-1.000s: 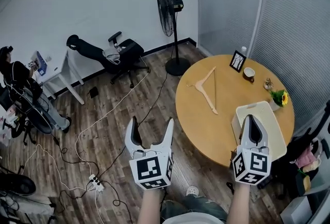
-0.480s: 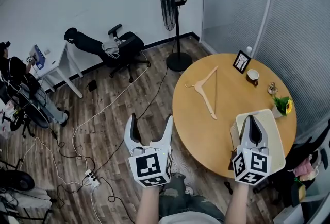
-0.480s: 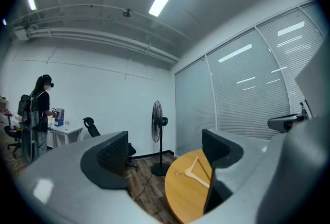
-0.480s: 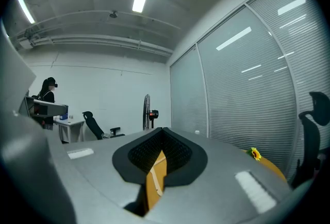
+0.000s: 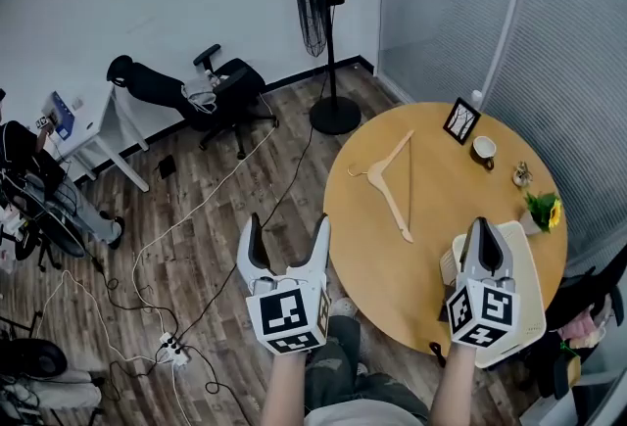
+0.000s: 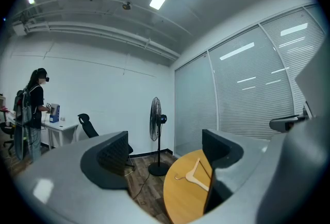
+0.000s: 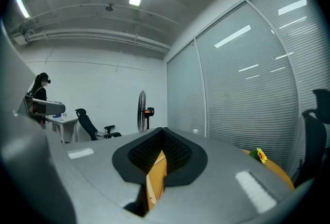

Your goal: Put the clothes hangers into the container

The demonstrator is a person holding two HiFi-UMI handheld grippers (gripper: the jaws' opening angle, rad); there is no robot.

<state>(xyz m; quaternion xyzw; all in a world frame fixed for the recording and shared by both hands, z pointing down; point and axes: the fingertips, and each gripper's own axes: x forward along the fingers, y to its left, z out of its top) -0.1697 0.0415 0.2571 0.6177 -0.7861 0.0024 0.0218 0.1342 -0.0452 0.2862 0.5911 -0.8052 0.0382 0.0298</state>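
My left gripper (image 5: 287, 232) hangs over the floor just off the table (image 5: 382, 258), jaws wide apart with nothing between them. My right gripper (image 5: 480, 228) has its jaws pressed together, empty, above the white container (image 5: 534, 307) at the table's near right edge. The hanger (image 5: 390, 187) lies flat on the table, well apart from the container and farther from me than both grippers. Its long bar runs away from me; the hook points left, towards the table's edge
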